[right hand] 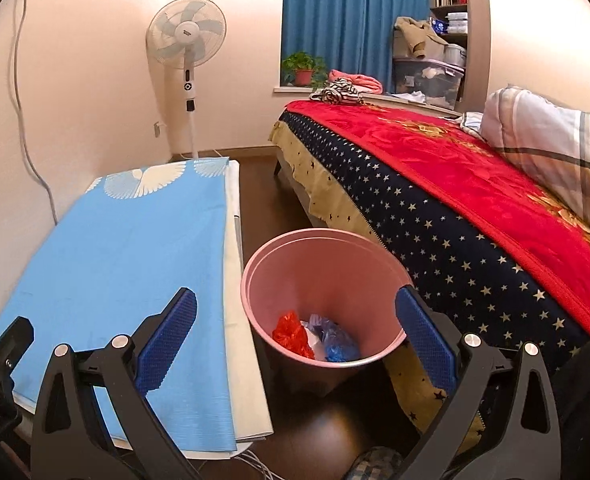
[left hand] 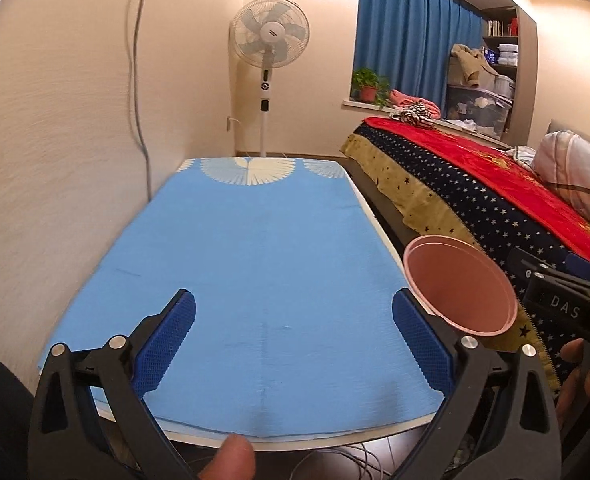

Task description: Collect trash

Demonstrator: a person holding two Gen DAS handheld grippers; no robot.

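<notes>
A pink trash bin (right hand: pixel 327 276) stands on the floor between the table and the bed. Inside it lie a red plastic bag (right hand: pixel 293 330), a blue plastic bag (right hand: pixel 337 340) and a white scrap. My right gripper (right hand: pixel 295 320) is open and empty, hovering above the bin's near rim. My left gripper (left hand: pixel 293 320) is open and empty above the near end of the blue table cover (left hand: pixel 255 260). The bin's rim (left hand: pixel 459 284) shows in the left wrist view just right of my left gripper, with the right gripper's body (left hand: pixel 567 296) beyond it.
The table (right hand: pixel 239 340) with its blue cover runs along the left wall. A bed (right hand: pixel 475 208) with a red blanket and starred sheet fills the right. A standing fan (right hand: pixel 187 40) stands at the far wall. Cables lie on the floor under the table's near edge.
</notes>
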